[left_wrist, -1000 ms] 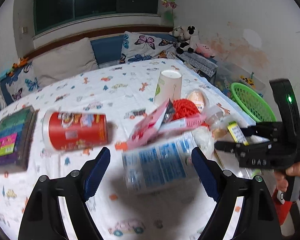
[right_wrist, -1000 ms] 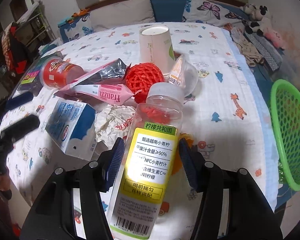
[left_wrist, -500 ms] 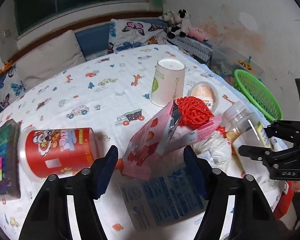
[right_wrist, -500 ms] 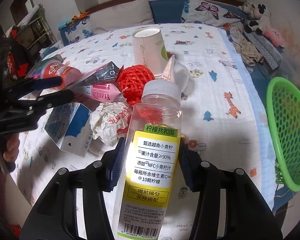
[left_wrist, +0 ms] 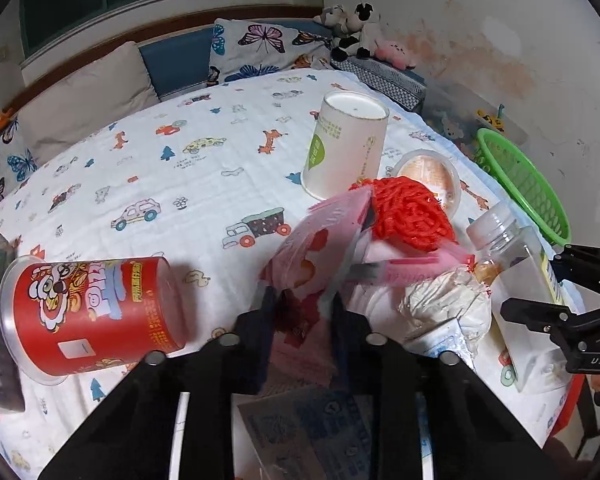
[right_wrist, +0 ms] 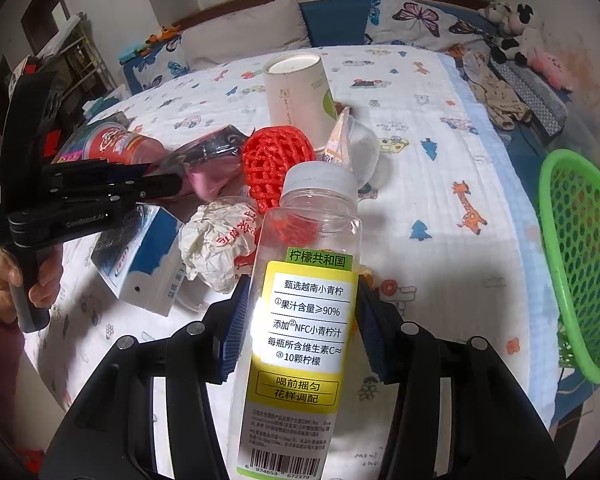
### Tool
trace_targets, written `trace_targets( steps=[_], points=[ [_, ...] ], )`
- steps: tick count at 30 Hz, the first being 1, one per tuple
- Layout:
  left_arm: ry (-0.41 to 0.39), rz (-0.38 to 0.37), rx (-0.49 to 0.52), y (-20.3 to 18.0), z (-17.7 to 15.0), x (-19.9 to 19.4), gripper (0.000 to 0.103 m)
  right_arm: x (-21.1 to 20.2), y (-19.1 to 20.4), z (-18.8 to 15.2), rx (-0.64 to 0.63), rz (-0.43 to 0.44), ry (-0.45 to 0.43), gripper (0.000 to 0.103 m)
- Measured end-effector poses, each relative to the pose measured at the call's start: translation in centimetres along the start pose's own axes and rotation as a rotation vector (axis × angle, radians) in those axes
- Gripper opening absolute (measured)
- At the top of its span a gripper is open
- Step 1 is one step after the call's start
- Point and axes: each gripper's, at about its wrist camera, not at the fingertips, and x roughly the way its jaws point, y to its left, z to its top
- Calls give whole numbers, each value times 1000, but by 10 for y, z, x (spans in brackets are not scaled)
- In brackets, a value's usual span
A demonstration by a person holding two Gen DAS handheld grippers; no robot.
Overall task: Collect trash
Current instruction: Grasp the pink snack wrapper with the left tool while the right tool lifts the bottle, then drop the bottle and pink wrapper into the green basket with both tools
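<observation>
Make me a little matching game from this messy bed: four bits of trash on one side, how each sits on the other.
Things:
1. paper cup
2. red snack can
3. clear bottle
4. pink wrapper

States:
A. lying on its side
B. held in the right tongs
C. standing upside down
D. pinched by the left tongs, which are closing

Pairs: 1-C, 2-A, 3-B, 4-D
</observation>
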Motion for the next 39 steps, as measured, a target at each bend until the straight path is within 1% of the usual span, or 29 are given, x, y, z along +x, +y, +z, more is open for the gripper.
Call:
trace_targets(
  steps=[1, 4, 10, 15, 21, 24, 30, 36, 39],
  points=[
    [-4, -1, -6, 1, 0, -1, 19, -2, -1, -1, 5, 8, -2, 51],
    [-19, -4, -26, 3, 2, -9, 16, -9, -2, -2, 9, 16, -18, 51],
    [-59, -18, -41, -2, 7, -31, 16, -28, -8, 0, 29, 49, -49, 50],
    [-90, -39, -26, -17, 14, -50, 16, -50, -20, 3, 50, 60, -92, 50],
    [-119, -62, 16, -45, 26, -66, 16, -70, -43, 3, 78, 49, -122, 50],
    [-124, -87, 29, -61, 35, -69, 15, -80, -60, 3, 102, 36, -134, 50],
    [-125, -139, 35, -91, 53, -69, 15, -96, -112, 4, 172, -16, -147, 50],
    [-118, -173, 61, -123, 70, -58, 15, -102, -181, 6, 239, -134, -150, 50],
    [-111, -185, 77, -138, 78, -51, 15, -100, -210, 7, 265, -170, -144, 50]
  ],
)
